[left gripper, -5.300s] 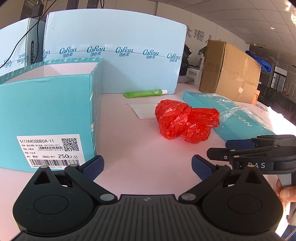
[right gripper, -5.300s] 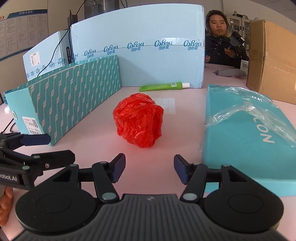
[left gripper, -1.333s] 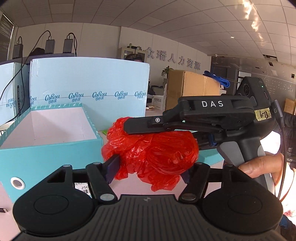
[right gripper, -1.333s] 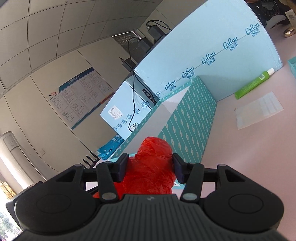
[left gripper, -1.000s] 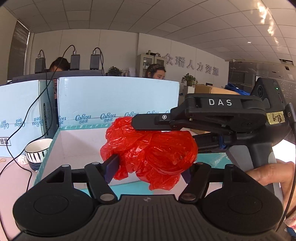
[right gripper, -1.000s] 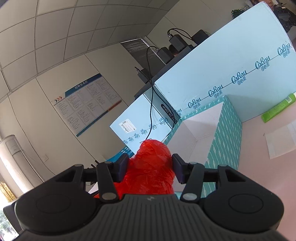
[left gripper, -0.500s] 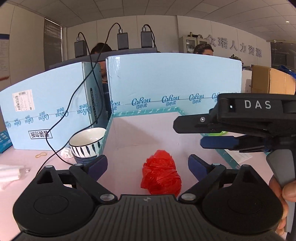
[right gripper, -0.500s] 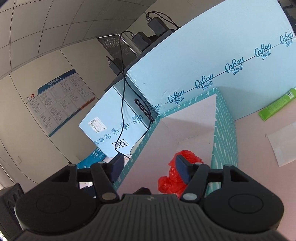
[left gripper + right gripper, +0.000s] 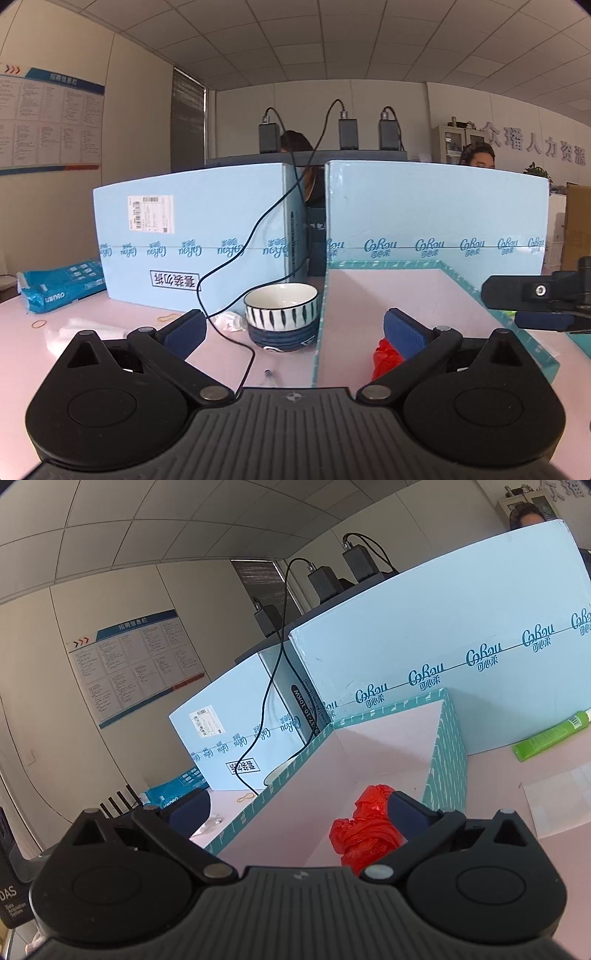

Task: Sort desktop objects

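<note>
Pink table (image 9: 110,343): teal box (image 9: 445,760), striped bowl (image 9: 281,317), green tube (image 9: 550,738), blue cartons (image 9: 192,247), rubber bands (image 9: 38,324).

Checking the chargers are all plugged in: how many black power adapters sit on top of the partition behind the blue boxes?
3, in a row on the partition top: left adapter, middle adapter, right adapter, each with a cable. More may be hidden outside the view.

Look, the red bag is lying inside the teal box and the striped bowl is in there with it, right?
Not quite. The red bag does lie inside the teal box, but the striped bowl is not in there. The left wrist view shows it standing on the desk outside the box, just beyond its left wall, next to the black cable.
</note>
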